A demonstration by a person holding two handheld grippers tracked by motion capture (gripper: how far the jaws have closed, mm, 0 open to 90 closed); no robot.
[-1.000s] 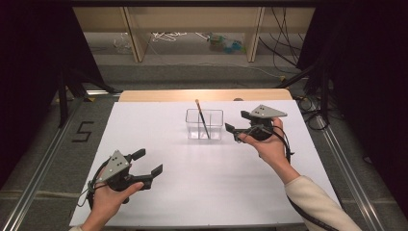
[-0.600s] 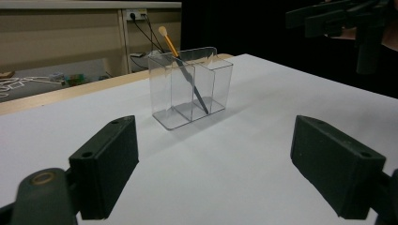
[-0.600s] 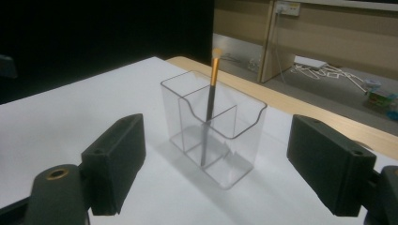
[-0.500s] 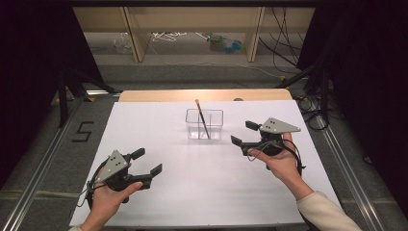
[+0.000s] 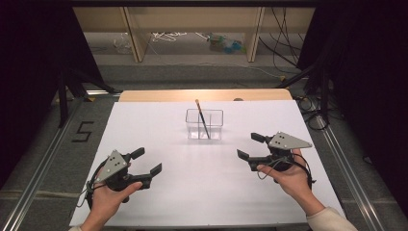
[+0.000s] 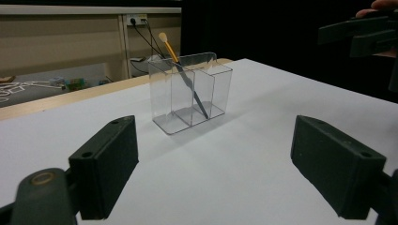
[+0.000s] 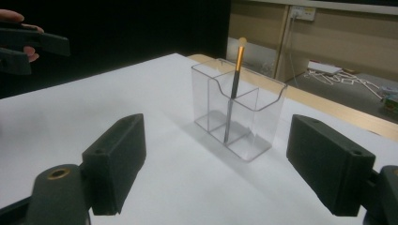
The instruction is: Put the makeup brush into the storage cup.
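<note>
Item: clear holder (image 5: pixel 204 124), set at the far middle of the white bench (image 5: pixel 192 192); brush (image 5: pixel 202 118) leaned inside it. Left gripper (image 5: pixel 146 162): fingers spread wide, nothing held. Right gripper (image 5: pixel 250 146): fingers spread wide, nothing held, positioned near the holder.

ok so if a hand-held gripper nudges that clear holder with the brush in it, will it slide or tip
The clear holder looks thin-walled and nearly empty, so it is probably light and would likely slide on the smooth white table. Its base looks narrow front to back, so a high push might tip it. The brush leans loosely inside and would probably shift or rattle.
</note>
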